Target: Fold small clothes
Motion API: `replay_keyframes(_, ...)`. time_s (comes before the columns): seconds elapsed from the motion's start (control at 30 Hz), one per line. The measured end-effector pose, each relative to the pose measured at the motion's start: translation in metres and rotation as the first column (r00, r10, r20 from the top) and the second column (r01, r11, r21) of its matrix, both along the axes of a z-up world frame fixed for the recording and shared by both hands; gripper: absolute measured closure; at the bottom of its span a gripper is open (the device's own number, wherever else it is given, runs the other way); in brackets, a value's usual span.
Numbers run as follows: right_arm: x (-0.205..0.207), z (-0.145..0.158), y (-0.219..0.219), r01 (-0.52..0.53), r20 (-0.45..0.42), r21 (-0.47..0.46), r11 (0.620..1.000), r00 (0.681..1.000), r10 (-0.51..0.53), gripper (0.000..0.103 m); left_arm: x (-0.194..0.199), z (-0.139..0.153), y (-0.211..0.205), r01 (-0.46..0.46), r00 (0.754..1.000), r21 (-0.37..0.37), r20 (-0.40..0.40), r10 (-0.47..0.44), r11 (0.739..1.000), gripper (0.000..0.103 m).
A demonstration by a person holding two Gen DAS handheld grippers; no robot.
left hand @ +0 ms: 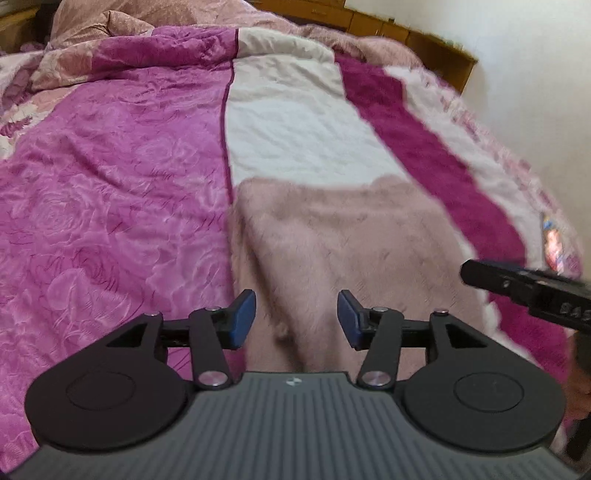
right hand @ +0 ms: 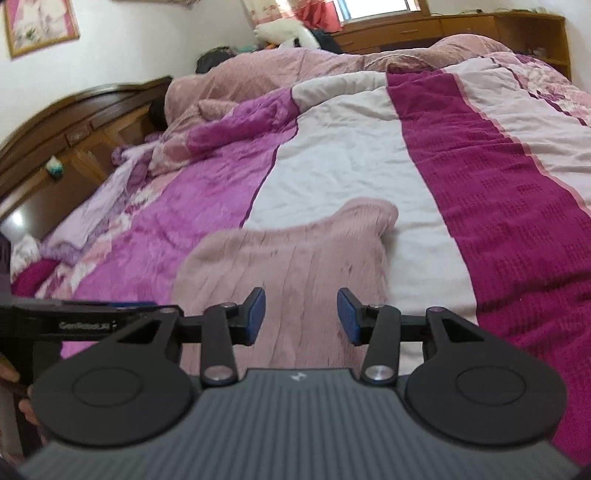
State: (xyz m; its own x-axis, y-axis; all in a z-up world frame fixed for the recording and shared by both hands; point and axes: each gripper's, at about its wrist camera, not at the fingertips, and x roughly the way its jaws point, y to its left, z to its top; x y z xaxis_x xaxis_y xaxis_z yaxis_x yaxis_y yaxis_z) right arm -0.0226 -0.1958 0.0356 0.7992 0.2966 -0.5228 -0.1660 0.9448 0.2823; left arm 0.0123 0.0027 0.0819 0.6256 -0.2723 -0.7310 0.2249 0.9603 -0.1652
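A dusty pink fuzzy garment [left hand: 332,236] lies flat on the bed, straddling the white and purple stripes of the bedspread. It also fills the lower middle of the right wrist view as the pink garment [right hand: 291,258], with a rounded corner sticking out at its far right. My left gripper [left hand: 297,319] hovers over the garment's near edge, open, with nothing between its blue pads. My right gripper [right hand: 301,315] is likewise open above the near part of the cloth and holds nothing. Each gripper shows at the side of the other's view.
The bedspread [right hand: 498,206] has purple, white and magenta stripes. A crumpled pink quilt [right hand: 280,70] lies at the bed's far end. A wooden headboard [right hand: 74,125] stands at the left and wooden shelving [right hand: 480,26] at the back. A person's fingers [right hand: 14,387] show at the lower left.
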Motion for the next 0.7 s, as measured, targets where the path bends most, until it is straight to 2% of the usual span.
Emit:
replay_keyframes(0.1, 0.004, -0.013, 0.007, 0.001, -0.023, -0.030, 1.000, 1.000, -0.002, 0.056, 0.001, -0.015, -0.001, -0.025, 1.000, 0.025, -0.018, 0.025, 0.999, 0.044)
replay_keyframes(0.23, 0.008, -0.026, 0.014, 0.025, -0.019, -0.058, 0.998, 0.999, -0.026, 0.056, 0.005, -0.028, -0.003, -0.050, 0.999, 0.041, -0.007, 0.050, 0.998, 0.035)
replay_keyframes(0.33, 0.006, -0.026, 0.020, 0.023, -0.001, -0.101, 0.995, 1.000, -0.023, 0.056, 0.006, -0.029, -0.003, -0.072, 0.997, 0.036, -0.013, 0.073, 0.997, 0.035)
replay_keyframes(0.57, -0.014, -0.010, 0.008, 0.056, -0.012, -0.037, 0.998, 0.998, -0.057, 0.056, -0.013, -0.011, -0.005, -0.074, 0.997, 0.020, -0.035, 0.075, 0.997, 0.034)
replay_keyframes(0.63, -0.024, -0.008, 0.005, 0.066, -0.019, -0.031, 0.997, 0.998, -0.066, 0.038, -0.023, -0.007, -0.006, -0.057, 0.997, 0.002, -0.046, 0.057, 0.998, 0.032)
replay_keyframes(0.7, -0.033, -0.007, 0.004, 0.076, -0.028, -0.041, 0.996, 0.997, -0.077, 0.036, -0.033, -0.005, -0.009, -0.040, 0.997, -0.001, -0.065, 0.040, 0.999, 0.027)
